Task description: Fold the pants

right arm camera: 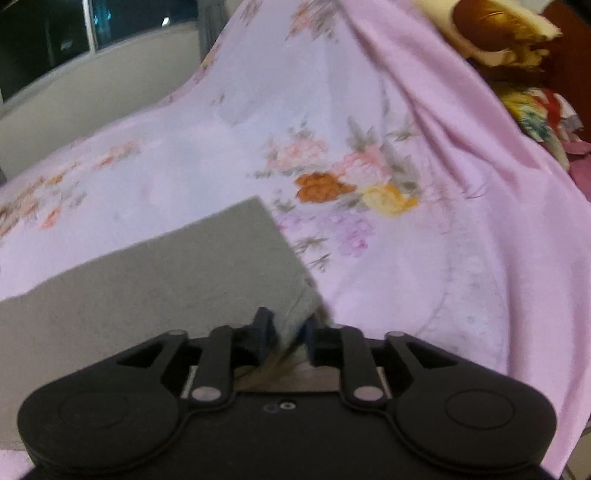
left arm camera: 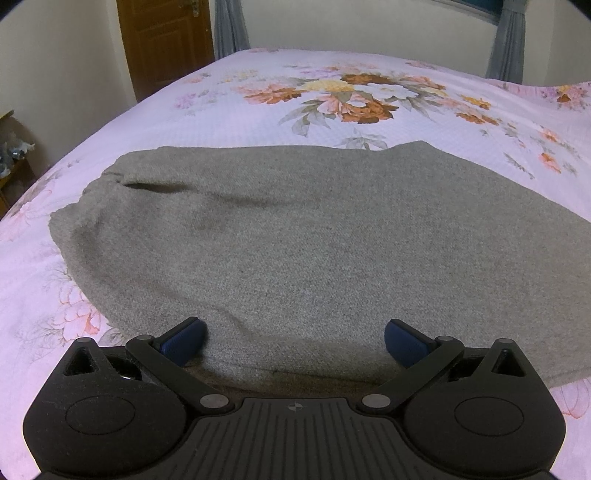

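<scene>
Grey pants (left arm camera: 314,243) lie spread flat on a pink floral bed sheet (left arm camera: 258,110), with a pocket slit at the upper left. My left gripper (left arm camera: 294,339) is open, its blue pads wide apart just above the near edge of the cloth, holding nothing. In the right wrist view my right gripper (right arm camera: 287,332) is shut on a corner of the grey pants (right arm camera: 147,288), with the cloth pinched between the blue pads. That view is blurred.
The bed sheet (right arm camera: 443,221) rises in folds to the right. Patterned pillows (right arm camera: 517,44) lie at the upper right. A wooden door (left arm camera: 166,40) and grey curtains (left arm camera: 508,40) stand behind the bed. A window (right arm camera: 74,33) is at upper left.
</scene>
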